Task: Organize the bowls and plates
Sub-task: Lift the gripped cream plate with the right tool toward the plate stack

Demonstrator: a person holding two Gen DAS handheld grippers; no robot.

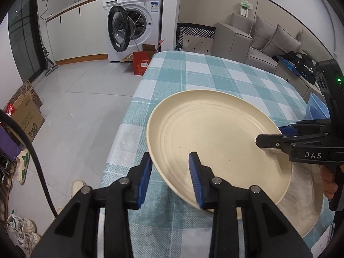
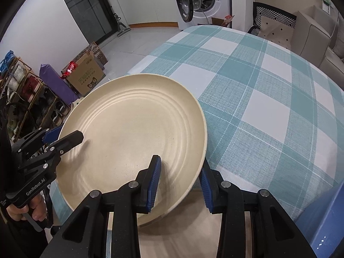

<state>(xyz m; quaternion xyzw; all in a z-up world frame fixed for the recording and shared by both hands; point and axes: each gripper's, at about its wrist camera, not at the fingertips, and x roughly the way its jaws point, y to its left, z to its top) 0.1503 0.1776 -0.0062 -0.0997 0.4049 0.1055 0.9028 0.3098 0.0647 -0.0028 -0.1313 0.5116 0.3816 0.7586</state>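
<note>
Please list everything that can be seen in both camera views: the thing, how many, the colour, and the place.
plate: one, cream, tilted above the table, rim between both grippers' fingers
second plate: one, cream, flat on the table beneath
bowl: one, blue, behind right gripper
tablecloth: one, teal and white check, covering table
washing machine: one, white, door open, far wall
sofa: one, grey, beyond table
cardboard box: one, brown, floor
left gripper: black, blue pads, plate's left rim
right gripper: same, opposite rim
</note>
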